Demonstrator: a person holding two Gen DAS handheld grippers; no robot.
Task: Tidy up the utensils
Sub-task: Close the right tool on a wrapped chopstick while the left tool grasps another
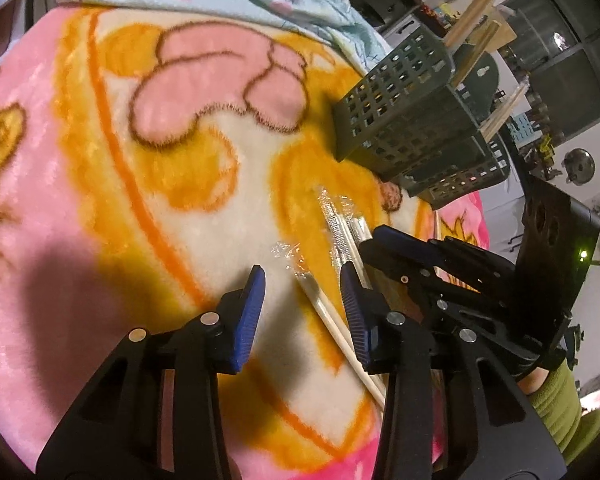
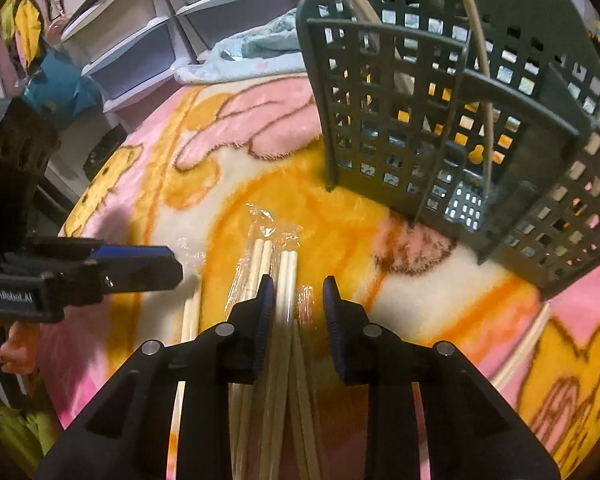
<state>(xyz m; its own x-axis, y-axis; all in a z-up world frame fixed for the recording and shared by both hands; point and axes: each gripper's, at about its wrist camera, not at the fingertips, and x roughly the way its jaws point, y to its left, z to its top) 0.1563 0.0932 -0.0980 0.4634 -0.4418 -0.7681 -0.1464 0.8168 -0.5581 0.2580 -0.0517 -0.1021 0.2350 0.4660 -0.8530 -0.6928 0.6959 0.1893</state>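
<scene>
Plastic-wrapped pale wooden chopsticks (image 2: 288, 280) lay side by side near the middle of the fluffy pink-and-orange blanket (image 1: 100, 200), just before the dark green slotted utensil caddy (image 2: 440, 120). Right gripper (image 2: 299, 294) straddled one pair, left gripper (image 1: 302, 286) another, neither yet clamped. Best squeezed squarely across both sticks, clear of crinkly wrapper ends.
</scene>
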